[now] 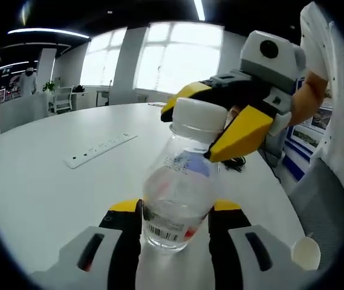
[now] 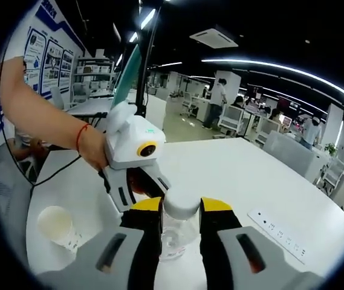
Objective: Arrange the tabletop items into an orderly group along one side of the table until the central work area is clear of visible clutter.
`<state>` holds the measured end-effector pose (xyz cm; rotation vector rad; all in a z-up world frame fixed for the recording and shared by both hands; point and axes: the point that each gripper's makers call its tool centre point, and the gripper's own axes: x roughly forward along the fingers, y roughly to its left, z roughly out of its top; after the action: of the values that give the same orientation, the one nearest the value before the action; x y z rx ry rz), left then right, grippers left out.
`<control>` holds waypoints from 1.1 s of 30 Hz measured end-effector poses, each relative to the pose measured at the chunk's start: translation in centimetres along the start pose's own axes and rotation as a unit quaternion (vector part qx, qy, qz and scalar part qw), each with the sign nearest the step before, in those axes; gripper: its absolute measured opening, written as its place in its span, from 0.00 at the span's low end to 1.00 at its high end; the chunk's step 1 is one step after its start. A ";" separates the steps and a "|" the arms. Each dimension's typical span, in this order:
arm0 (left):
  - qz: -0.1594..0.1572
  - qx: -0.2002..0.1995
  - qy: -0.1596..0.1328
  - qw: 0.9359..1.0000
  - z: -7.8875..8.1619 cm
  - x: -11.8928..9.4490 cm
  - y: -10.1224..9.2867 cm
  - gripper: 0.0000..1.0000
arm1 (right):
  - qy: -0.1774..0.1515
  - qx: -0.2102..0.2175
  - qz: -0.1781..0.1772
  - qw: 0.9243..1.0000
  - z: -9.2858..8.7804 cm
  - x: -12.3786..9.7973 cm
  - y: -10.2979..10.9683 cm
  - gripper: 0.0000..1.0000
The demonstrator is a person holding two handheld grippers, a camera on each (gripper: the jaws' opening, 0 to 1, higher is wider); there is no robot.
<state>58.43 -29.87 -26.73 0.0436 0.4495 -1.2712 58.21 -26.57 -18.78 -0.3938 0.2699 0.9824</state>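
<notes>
A clear plastic bottle (image 1: 178,193) with a white cap (image 1: 197,116) and a barcode label stands on the white table (image 1: 45,193). My left gripper (image 1: 176,212) is shut on the lower body, one yellow-tipped jaw on each side. My right gripper (image 1: 191,132) reaches in from the right and is shut on the cap. In the right gripper view the cap (image 2: 181,202) sits between my right gripper (image 2: 181,209) jaws, with the clear bottle body (image 2: 172,241) below. There the left gripper (image 2: 140,186), held by a hand, comes in from the left at the bottle.
A white paper cup (image 1: 306,252) stands near the table edge beside the bottle, and the same paper cup (image 2: 57,226) shows in the right gripper view. A white power strip (image 1: 99,151) lies mid-table. A black cable (image 2: 63,169) runs over the edge. Chairs and desks stand beyond.
</notes>
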 end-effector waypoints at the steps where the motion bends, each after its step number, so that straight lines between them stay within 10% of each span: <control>1: 0.001 0.000 0.000 1.000 0.0 0.0 0.0 0.45 | -0.001 0.001 0.001 1.000 0.0 0.0 0.0 0.21; 33: 0.020 -0.010 0.007 1.000 0.3 -0.7 -0.3 0.58 | 0.007 0.017 -0.017 1.000 -0.4 -0.9 -0.9 0.35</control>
<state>58.06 -29.44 -26.15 0.0445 0.4702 -1.2287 58.49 -27.90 -18.56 -0.3733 0.2917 0.9409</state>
